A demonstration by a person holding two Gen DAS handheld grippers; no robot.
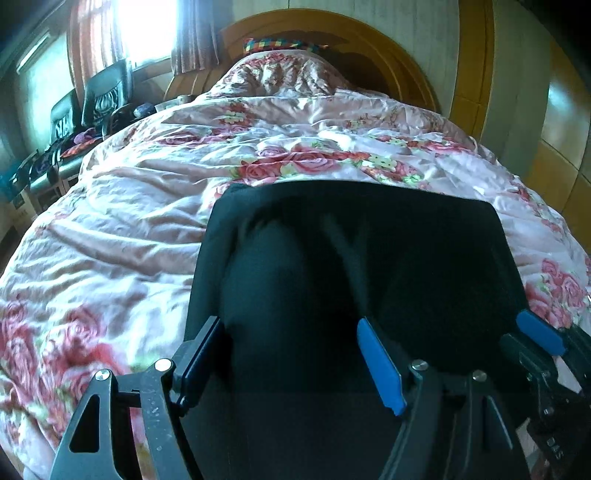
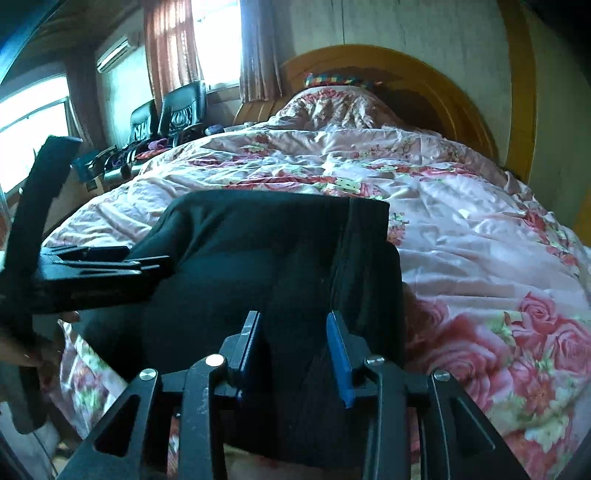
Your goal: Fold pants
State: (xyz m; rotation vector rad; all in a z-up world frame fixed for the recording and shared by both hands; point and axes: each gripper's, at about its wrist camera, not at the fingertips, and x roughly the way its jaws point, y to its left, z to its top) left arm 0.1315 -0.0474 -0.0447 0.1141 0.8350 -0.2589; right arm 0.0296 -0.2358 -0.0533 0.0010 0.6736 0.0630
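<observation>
Both claws open over the folded pants (image 1: 354, 258): left claw (image 1: 295, 365) wide, right claw (image 2: 295, 354) narrow; back them off level so the pads clear the cloth.

a bed (image 1: 476, 122) with a curved wooden headboard carries a rumpled pink quilt (image 1: 129, 221) printed with red roses. dark folded pants (image 1: 351, 240) lie flat on the quilt near its front edge, and a floral pillow (image 1: 280, 75) rests against the headboard

A bed with a pink rose-print quilt (image 1: 147, 229) fills the room, its arched wooden headboard (image 2: 406, 70) far against a pale wall. Left, black chairs (image 2: 181, 107) stand below a bright curtained window (image 1: 144, 29).
</observation>
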